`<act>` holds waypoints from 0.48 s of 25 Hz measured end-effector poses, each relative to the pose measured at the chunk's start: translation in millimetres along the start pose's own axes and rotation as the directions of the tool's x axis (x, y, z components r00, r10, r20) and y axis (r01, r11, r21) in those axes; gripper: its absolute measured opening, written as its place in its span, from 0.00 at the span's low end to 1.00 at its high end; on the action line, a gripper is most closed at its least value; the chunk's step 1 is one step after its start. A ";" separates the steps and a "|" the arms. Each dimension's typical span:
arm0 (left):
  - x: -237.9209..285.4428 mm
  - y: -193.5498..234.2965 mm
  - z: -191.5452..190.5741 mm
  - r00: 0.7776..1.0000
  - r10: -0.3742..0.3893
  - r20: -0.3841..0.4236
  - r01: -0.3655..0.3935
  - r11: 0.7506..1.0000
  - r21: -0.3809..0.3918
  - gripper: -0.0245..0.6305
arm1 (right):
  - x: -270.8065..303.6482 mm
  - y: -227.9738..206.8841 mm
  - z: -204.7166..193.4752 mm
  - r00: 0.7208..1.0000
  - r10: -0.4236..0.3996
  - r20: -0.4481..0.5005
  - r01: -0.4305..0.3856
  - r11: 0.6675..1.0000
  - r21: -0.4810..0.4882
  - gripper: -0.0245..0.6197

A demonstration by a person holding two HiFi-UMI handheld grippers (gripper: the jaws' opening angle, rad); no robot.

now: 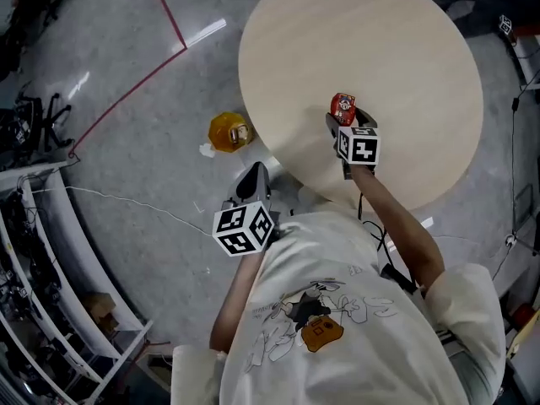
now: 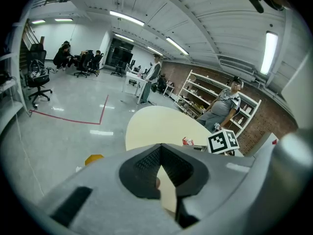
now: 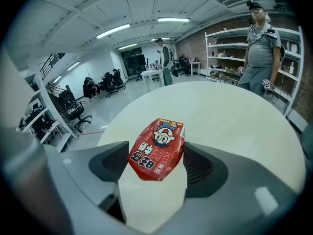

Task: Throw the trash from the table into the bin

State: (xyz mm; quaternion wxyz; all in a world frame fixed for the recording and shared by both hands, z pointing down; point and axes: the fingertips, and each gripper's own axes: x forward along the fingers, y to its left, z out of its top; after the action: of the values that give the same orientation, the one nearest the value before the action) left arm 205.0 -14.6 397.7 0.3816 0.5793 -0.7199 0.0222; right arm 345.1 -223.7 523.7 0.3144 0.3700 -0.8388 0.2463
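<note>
From the head view I saw the right gripper (image 1: 343, 118) over the round desk (image 1: 405, 49), just inside its near edge, with the red snack packet (image 1: 342, 105) at its tip. Most of the desk top beyond lay bare. The left gripper (image 1: 253, 180) hung off the desk over the grey floor (image 1: 126, 167), and the yellow bin (image 1: 229, 132) stood on the floor just beside the desk's left edge. In the left gripper view its fingers (image 2: 142, 168) met at the tips with nothing between them. In the right gripper view the fingers (image 3: 110, 165) were clamped on the packet, one on each side.
</note>
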 end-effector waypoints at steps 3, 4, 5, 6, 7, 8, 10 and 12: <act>-19.0 9.9 20.1 1.000 0.018 0.023 -0.017 0.999 -0.032 0.04 | -6.6 28.9 21.5 1.000 0.029 -0.002 -0.029 0.999 -0.025 0.59; -25.7 16.4 25.4 0.999 0.025 0.031 -0.024 0.999 -0.041 0.04 | -7.0 40.6 26.3 0.999 0.038 -0.003 -0.038 0.999 -0.034 0.59; -30.5 23.7 28.8 0.999 0.031 0.038 -0.029 0.998 -0.049 0.04 | -5.4 51.5 28.6 0.999 0.047 -0.004 -0.047 0.998 -0.043 0.59; -33.4 31.0 30.7 0.998 0.037 0.045 -0.035 0.998 -0.054 0.04 | -2.3 61.0 29.3 0.998 0.055 -0.006 -0.056 0.997 -0.053 0.59; -35.4 37.7 32.1 0.998 0.043 0.051 -0.040 0.997 -0.059 0.04 | 1.2 69.4 29.6 0.998 0.063 -0.008 -0.064 0.996 -0.062 0.59; -37.3 43.4 33.6 0.997 0.048 0.056 -0.044 0.997 -0.064 0.04 | 4.1 77.2 30.2 0.997 0.071 -0.011 -0.072 0.995 -0.072 0.59; -42.1 53.6 37.0 0.996 0.058 0.066 -0.053 0.996 -0.075 0.04 | 8.6 91.4 32.4 0.996 0.086 -0.018 -0.087 0.992 -0.089 0.59; -47.4 64.5 39.1 0.995 0.072 0.074 -0.066 0.994 -0.089 0.04 | 13.7 105.3 33.9 0.995 0.101 -0.027 -0.103 0.990 -0.101 0.59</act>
State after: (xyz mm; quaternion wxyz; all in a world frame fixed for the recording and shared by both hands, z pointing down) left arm 131.3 26.7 369.2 0.3773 0.5375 -0.7540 -0.0183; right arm 244.5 -188.2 491.3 0.3290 0.3073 -0.8647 0.2228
